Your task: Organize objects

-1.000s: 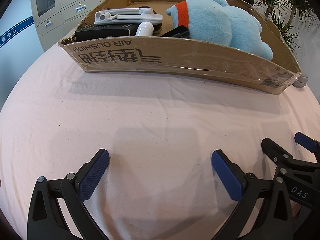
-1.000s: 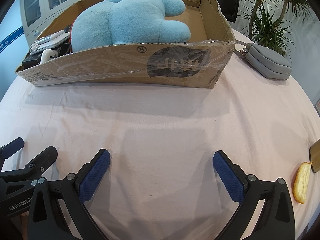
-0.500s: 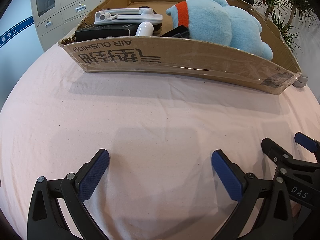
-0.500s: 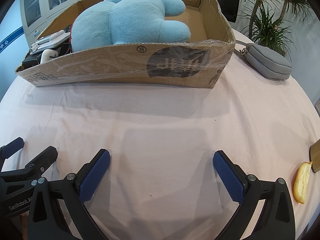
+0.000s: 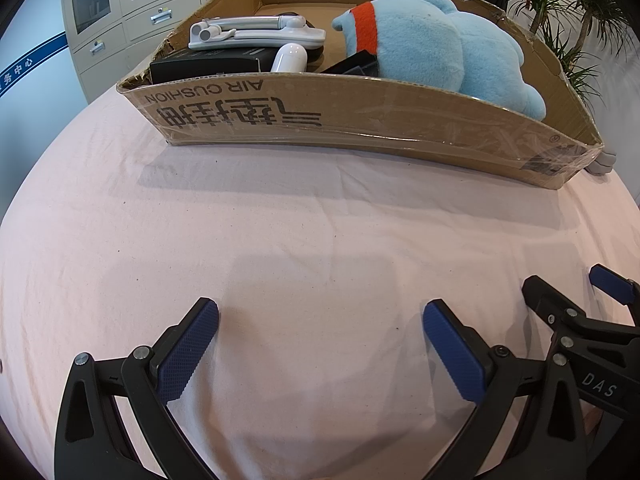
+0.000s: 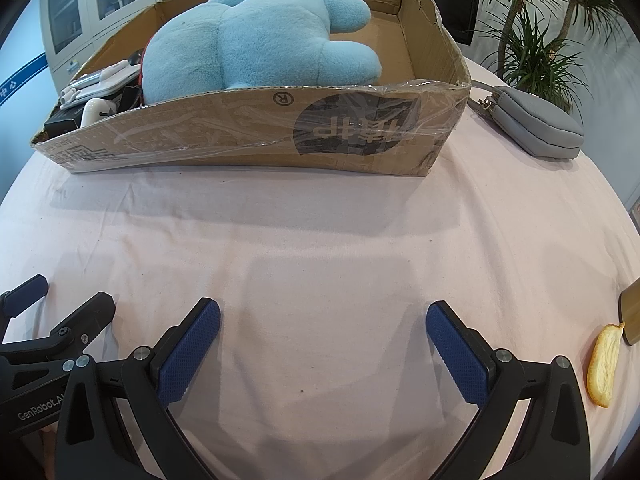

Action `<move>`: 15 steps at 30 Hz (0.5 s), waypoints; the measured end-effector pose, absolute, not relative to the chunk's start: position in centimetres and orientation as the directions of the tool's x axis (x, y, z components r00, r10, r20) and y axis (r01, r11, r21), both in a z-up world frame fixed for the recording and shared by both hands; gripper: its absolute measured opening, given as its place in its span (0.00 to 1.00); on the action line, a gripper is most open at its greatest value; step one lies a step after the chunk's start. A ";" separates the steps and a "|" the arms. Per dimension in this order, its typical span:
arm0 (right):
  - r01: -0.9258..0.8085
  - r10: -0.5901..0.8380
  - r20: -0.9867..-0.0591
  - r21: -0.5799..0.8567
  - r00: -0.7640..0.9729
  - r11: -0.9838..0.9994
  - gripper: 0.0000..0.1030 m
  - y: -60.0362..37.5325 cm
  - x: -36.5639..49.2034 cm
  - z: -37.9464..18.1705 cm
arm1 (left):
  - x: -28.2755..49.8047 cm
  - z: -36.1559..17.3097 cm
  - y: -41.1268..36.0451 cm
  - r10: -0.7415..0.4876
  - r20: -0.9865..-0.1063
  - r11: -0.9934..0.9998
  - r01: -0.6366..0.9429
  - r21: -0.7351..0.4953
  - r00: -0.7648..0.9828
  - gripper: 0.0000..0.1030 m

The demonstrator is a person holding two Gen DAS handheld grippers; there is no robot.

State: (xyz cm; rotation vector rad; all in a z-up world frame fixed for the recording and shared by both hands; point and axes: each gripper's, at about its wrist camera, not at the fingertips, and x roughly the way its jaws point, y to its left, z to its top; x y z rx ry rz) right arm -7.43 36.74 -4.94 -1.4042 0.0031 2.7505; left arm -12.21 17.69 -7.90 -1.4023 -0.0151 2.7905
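While both tools rest low over the pink cloth of the tabletop (image 6: 320, 232), I read this as a pause between picks: nothing is in hand. My left hand-held gripper (image 5: 320, 332) has its jaws spread wide around bare cloth, and my right hand-held gripper (image 6: 322, 330) is just as wide and just as empty.

At 12 o'clock in both views sits the box (image 6: 248, 132). It already holds the plush (image 6: 256, 40), plus, toward its 9 o'clock end, a white stick (image 5: 256, 34), a white case (image 5: 289, 58) and a black carton (image 5: 208, 66).

Loose things lie on the right side. The pouch (image 6: 536, 128) rests on the cloth at 2 o'clock in the right view, just beside the box's corner. A peel (image 6: 604, 364) lies at 4 o'clock near the cloth's edge, next to something brown I cannot identify.

I judge the pouch the likely next target. That calls for carrying the right tool forward toward 2 o'clock, lining the jaws across the pouch's narrow width, closing on its soft body, then lifting over the box wall into the free floor at the box's right end.
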 end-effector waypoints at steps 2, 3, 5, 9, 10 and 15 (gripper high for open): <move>-0.049 0.047 -0.809 -0.022 -0.585 -0.999 1.00 36.7 -7.4 -4.9 | -12.2 -7.9 17.7 0.021 -0.802 -1.000 -0.012 -0.017 -0.597 0.99; -0.049 0.047 -0.809 -0.022 -0.585 -0.999 1.00 36.7 -7.4 -4.9 | -12.2 -7.9 17.7 0.021 -0.802 -1.000 -0.012 -0.017 -0.597 0.99; -0.049 0.047 -0.809 -0.022 -0.585 -0.999 1.00 36.8 -7.4 -5.0 | -12.2 -7.9 17.7 0.021 -0.802 -1.000 -0.012 -0.017 -0.597 0.99; -0.049 0.047 -0.809 -0.022 -0.585 -0.999 1.00 36.7 -7.4 -4.9 | -12.2 -7.9 17.7 0.021 -0.802 -1.000 -0.012 -0.017 -0.597 0.99; -0.049 0.047 -0.809 -0.022 -0.585 -0.999 1.00 36.8 -7.4 -4.9 | -12.2 -7.9 17.7 0.021 -0.802 -1.000 -0.012 -0.017 -0.597 0.99; -0.049 0.047 -0.809 -0.022 -0.585 -0.999 1.00 36.7 -7.4 -4.9 | -12.2 -7.9 17.7 0.026 -0.802 -1.000 -0.016 -0.021 -0.596 0.99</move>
